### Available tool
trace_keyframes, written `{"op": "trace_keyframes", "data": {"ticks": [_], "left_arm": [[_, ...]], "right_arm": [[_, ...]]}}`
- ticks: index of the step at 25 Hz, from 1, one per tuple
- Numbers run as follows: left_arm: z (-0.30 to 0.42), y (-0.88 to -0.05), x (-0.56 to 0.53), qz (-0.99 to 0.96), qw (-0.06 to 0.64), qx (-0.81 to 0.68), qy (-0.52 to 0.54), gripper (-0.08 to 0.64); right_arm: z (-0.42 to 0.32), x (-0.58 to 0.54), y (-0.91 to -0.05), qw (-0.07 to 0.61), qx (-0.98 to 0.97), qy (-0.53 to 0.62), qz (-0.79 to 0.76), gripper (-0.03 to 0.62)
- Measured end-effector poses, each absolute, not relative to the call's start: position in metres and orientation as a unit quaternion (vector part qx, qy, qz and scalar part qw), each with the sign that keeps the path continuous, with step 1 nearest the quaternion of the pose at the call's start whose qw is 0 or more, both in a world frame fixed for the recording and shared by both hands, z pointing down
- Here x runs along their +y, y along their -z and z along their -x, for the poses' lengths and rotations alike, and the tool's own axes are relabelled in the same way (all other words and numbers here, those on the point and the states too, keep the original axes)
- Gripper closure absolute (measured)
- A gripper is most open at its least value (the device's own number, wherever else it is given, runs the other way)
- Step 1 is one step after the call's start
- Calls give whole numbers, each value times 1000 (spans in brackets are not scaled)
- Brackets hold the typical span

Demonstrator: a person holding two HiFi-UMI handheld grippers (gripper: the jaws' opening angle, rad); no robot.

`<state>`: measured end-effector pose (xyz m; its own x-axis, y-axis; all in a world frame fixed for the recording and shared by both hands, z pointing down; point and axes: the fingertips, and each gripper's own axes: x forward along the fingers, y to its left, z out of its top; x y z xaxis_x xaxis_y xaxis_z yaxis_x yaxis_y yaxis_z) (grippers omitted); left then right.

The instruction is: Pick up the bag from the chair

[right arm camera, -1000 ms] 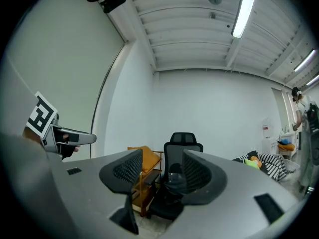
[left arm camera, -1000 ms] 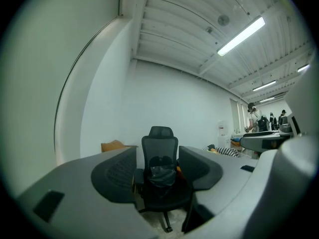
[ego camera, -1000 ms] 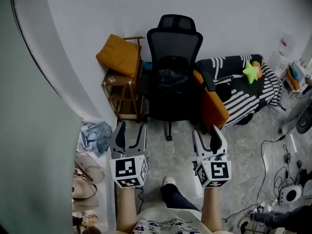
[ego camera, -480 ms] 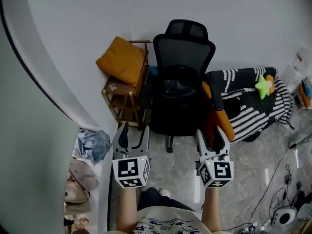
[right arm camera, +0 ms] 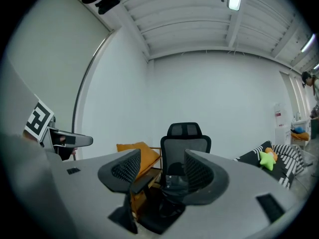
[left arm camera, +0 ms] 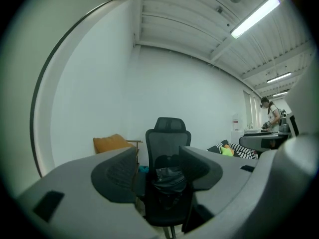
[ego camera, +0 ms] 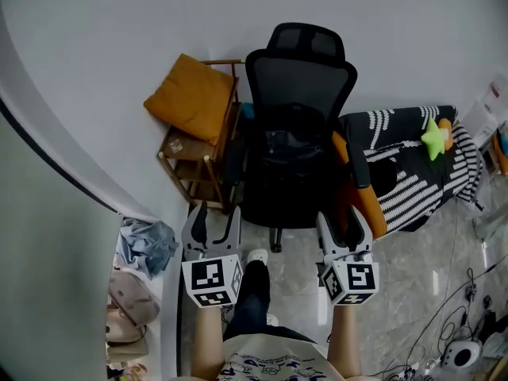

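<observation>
A black mesh office chair (ego camera: 298,94) stands against the white wall, with a dark crumpled bag (ego camera: 289,144) on its seat. My left gripper (ego camera: 212,215) and right gripper (ego camera: 343,221) are held level in front of the chair's base, short of the seat. Both are open with nothing between the jaws; the right jaws have just been opening further. The left gripper view shows the chair (left arm camera: 168,133) and the bag (left arm camera: 169,177) straight ahead between the fingers. In the right gripper view the chair (right arm camera: 185,136) and the bag (right arm camera: 175,181) also lie ahead.
An orange cushion (ego camera: 187,98) lies on a wooden rack (ego camera: 196,157) left of the chair. A sofa with a striped blanket (ego camera: 413,165) and a green star toy (ego camera: 434,138) is on the right. Clothes (ego camera: 147,240) lie at the left, cables (ego camera: 468,316) at the right.
Both grippers and the view have moved closer to the chair. The person's foot has stepped forward between the grippers.
</observation>
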<state>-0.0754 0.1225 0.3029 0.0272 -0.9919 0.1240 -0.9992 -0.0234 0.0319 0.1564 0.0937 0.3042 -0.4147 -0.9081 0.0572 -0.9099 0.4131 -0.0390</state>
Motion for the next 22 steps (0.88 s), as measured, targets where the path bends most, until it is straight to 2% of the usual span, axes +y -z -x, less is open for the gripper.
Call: {"op": "trace_keyframes", "data": {"ticks": [22], "left_arm": [[130,-316,-200,-762,74,-642,-42,299]], "right_arm": [[-101,-200,-304,40,-807,-21,-589,304]]}}
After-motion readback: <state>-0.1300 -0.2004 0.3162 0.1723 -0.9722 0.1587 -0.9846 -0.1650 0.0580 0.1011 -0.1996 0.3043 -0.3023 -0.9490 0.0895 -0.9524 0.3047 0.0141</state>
